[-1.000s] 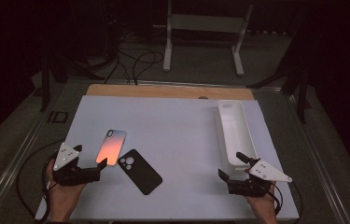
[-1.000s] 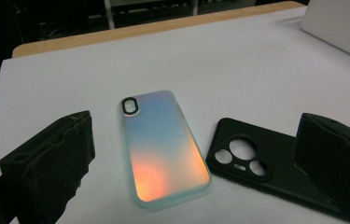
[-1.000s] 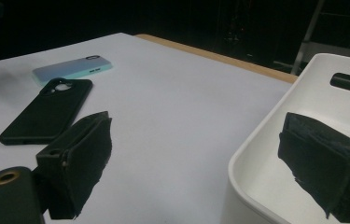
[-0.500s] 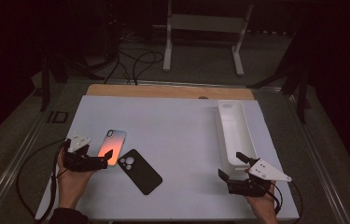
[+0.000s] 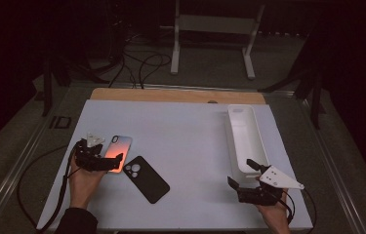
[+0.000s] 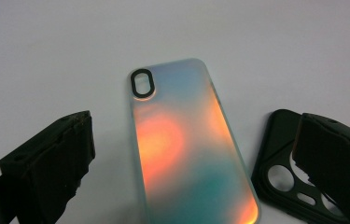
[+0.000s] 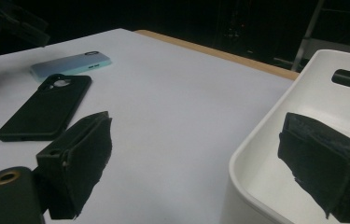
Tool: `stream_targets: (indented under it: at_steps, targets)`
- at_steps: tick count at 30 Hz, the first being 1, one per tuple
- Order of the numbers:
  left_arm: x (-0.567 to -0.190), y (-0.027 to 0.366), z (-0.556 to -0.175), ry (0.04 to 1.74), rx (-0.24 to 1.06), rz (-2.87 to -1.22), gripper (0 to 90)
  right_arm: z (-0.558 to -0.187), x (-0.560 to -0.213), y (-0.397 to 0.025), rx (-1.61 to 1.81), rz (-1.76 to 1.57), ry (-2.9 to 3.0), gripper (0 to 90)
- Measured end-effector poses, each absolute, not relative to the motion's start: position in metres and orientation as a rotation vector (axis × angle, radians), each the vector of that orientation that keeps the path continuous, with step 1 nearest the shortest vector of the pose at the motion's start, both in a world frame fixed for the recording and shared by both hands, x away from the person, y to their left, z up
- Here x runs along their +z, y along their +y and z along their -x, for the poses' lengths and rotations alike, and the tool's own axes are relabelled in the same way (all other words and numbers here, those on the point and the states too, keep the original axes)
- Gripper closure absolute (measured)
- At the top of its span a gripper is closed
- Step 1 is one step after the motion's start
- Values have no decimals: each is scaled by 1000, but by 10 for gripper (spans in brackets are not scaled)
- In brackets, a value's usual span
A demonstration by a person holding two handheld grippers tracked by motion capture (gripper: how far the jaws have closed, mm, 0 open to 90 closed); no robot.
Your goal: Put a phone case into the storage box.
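- My left tool (image 5: 106,157) sits released, jaws spread wide, and straddles the near end of the iridescent phone case (image 5: 116,153); in the left gripper view that case (image 6: 186,140) lies flat between the jaws, touched by neither.
- Since a second ago I have brought this tool forward from the counter's left edge and over the case.
- My right tool (image 5: 241,173) rests released at the near right corner, unmoved.
- The case lies left of centre on the white counter (image 5: 180,131).
- A black phone case (image 5: 146,178) lies just beside it, close to my outer jaw.
- A white tray (image 5: 245,138) stands by the right tool.
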State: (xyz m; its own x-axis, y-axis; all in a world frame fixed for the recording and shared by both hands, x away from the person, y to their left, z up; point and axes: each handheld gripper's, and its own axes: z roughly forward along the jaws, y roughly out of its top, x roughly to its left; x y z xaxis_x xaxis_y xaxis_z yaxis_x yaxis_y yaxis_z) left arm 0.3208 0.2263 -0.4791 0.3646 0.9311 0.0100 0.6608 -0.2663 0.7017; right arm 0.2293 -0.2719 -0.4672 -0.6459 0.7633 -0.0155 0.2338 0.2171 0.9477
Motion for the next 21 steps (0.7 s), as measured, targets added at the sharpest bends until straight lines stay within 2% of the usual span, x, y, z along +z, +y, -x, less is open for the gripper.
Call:
stream_targets:
  at_steps: [21]
  targets:
    - [-500,216,-348,1482,513,-2117,0,-230,-469,-271,1425,-925,2016,97]
